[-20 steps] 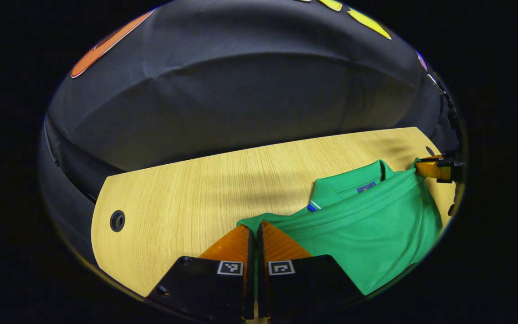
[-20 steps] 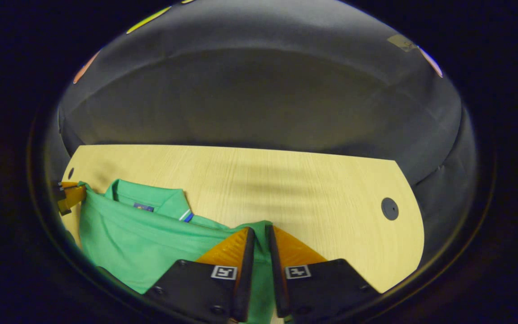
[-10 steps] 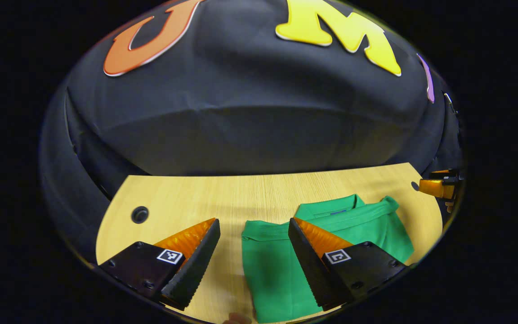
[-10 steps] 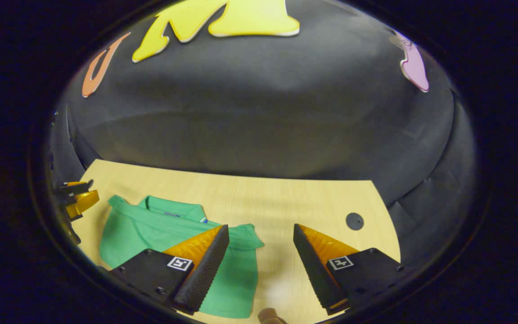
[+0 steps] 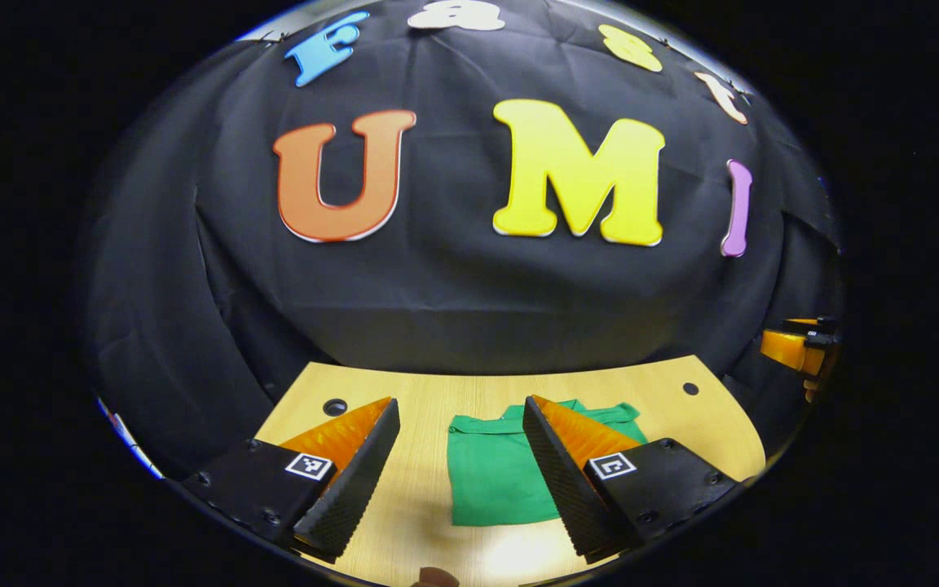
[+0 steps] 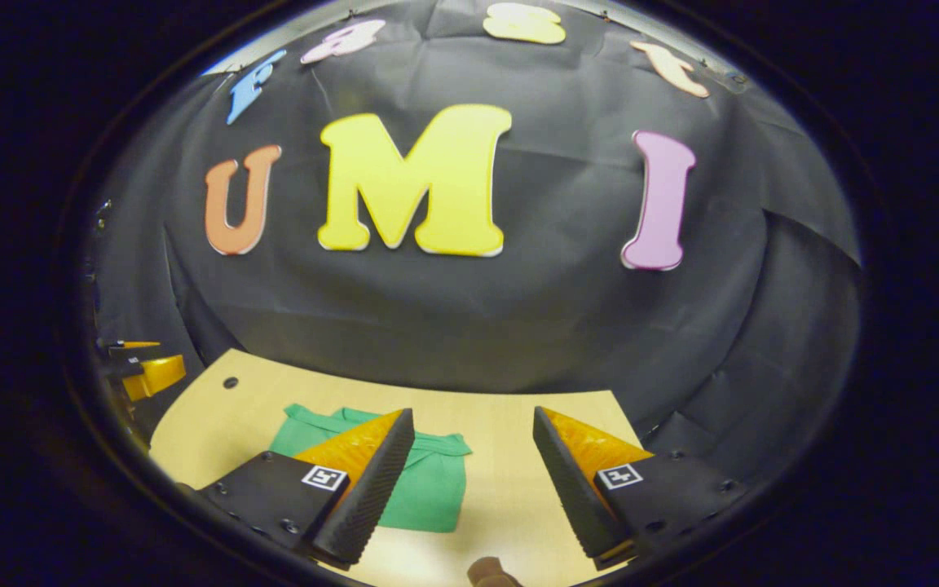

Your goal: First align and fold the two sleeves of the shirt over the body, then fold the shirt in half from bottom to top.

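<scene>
While two grippers gape, one shirt (image 5: pixel 490 473) folded.

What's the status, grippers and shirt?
Left gripper open, right gripper open, both above the table. Shirt lies folded, free. Nothing in the way.

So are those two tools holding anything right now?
Nothing is held. The left tool and right tool are both open, above the folded green shirt on the table.
</scene>
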